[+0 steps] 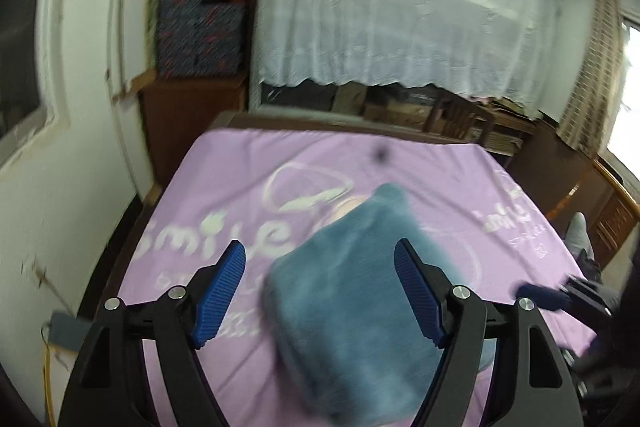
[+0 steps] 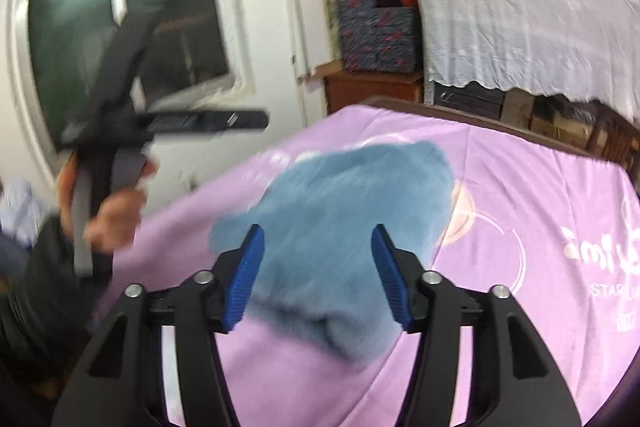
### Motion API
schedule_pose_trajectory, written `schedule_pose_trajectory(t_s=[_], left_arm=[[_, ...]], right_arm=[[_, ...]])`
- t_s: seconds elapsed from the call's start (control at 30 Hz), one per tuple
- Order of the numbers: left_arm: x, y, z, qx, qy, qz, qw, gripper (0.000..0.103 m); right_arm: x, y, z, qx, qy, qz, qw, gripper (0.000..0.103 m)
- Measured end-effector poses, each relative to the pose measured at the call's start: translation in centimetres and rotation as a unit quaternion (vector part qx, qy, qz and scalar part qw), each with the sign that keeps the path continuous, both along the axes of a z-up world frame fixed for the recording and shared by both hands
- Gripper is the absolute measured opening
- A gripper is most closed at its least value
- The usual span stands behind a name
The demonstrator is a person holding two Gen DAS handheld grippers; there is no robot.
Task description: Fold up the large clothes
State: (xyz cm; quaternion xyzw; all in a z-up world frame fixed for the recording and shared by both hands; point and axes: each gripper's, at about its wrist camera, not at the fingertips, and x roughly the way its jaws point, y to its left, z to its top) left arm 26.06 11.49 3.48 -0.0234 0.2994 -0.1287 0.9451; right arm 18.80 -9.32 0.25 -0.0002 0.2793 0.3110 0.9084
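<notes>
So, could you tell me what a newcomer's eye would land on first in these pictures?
Probably the blue garment, folded into a fluffy bundle in the middle of the lilac sheet. Next, each gripper's blue fingers stand open above it, holding nothing. At the left of the right wrist view, a hand grips the left gripper's handle.

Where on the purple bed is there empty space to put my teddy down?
The purple sheet lies bare between the folded blue garment and the far wooden bed edge, and on the "smile" print toward the white wall. In the right wrist view it is also bare beside the garment's other side. The middle is taken.
</notes>
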Motion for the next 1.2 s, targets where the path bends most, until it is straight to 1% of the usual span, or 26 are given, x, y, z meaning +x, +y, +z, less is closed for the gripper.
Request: schedule_pose_trajectory(t_s=[0.07, 0.1, 0.13, 0.23, 0.27, 0.37, 0.43, 0.5, 0.57, 0.6, 0.67, 0.77, 0.9, 1.0, 1.07, 1.1, 1.2], left_arm=[[0.5, -1.6, 0.1, 0.011, -0.005, -0.005, 0.9999, 0.077], [1.0, -2.6, -0.1, 0.021, -0.005, -0.002, 0.9998, 0.077], [1.4, -3.1, -0.3, 0.026, -0.001, 0.000, 0.9997, 0.077], [3.2, -3.9, -1.8, 0.027, 0.022, 0.006, 0.9994, 0.077], [3.7, -3.9, -2.4, 0.027, 0.030, 0.009, 0.9991, 0.077], [5.1, -3.4, -4.7, 0.030, 0.058, 0.018, 0.9977, 0.077], [5.9, -2.9, -6.5, 0.033, 0.081, 0.024, 0.9959, 0.077], [6.7, -2.3, -8.5, 0.036, 0.107, 0.027, 0.9932, 0.077], [7.0, -1.6, -10.6, 0.037, 0.123, 0.030, 0.9913, 0.081], [7.2, -1.2, -11.2, 0.028, 0.130, 0.033, 0.9906, 0.086], [7.7, -0.6, -11.6, 0.009, 0.145, 0.031, 0.9889, 0.088], [8.2, -0.3, -12.2, -0.004, 0.161, 0.031, 0.9865, 0.092], [8.0, -0.6, -12.0, 0.002, 0.156, 0.032, 0.9873, 0.092], [7.3, -1.1, -11.4, 0.021, 0.139, 0.037, 0.9893, 0.091], [6.3, -1.5, -10.6, 0.040, 0.114, 0.042, 0.9918, 0.090], [5.5, -1.6, -9.9, 0.051, 0.095, 0.052, 0.9928, 0.090], [3.7, -1.6, -8.9, 0.051, 0.075, 0.061, 0.9940, 0.090]], right_arm=[[2.7, -0.6, 0.7, 0.017, 0.016, -0.024, 0.999, 0.042], [4.0, -0.8, 0.8, 0.019, 0.022, -0.039, 0.999, 0.037], [5.3, -0.7, 0.8, 0.021, 0.028, -0.052, 0.998, 0.034], [8.1, -0.7, 0.4, 0.034, 0.056, -0.077, 0.995, 0.031], [9.5, -0.7, 0.2, 0.042, 0.071, -0.081, 0.993, 0.030], [12.1, 0.1, -0.8, 0.048, 0.095, -0.086, 0.991, 0.028], [13.0, 0.7, -1.4, 0.044, 0.104, -0.084, 0.990, 0.028], [14.0, 1.8, -2.7, 0.031, 0.118, -0.080, 0.989, 0.028], [14.7, 2.5, -4.4, 0.015, 0.131, -0.075, 0.988, 0.028], [15.1, 2.7, -5.1, 0.009, 0.137, -0.073, 0.988, 0.027], [15.4, 2.9, -6.6, 0.003, 0.147, -0.073, 0.986, 0.027], [15.1, 2.7, -7.6, 0.004, 0.142, -0.066, 0.988, 0.027], [14.8, 2.8, -7.8, 0.003, 0.138, -0.065, 0.988, 0.027], [14.6, 3.0, -7.7, -0.005, 0.133, -0.064, 0.989, 0.027], [14.1, 3.1, -7.2, -0.014, 0.127, -0.069, 0.989, 0.027], [13.6, 3.2, -6.9, -0.022, 0.118, -0.072, 0.990, 0.028], [12.0, 3.1, -5.8, -0.033, 0.094, -0.077, 0.992, 0.030]])
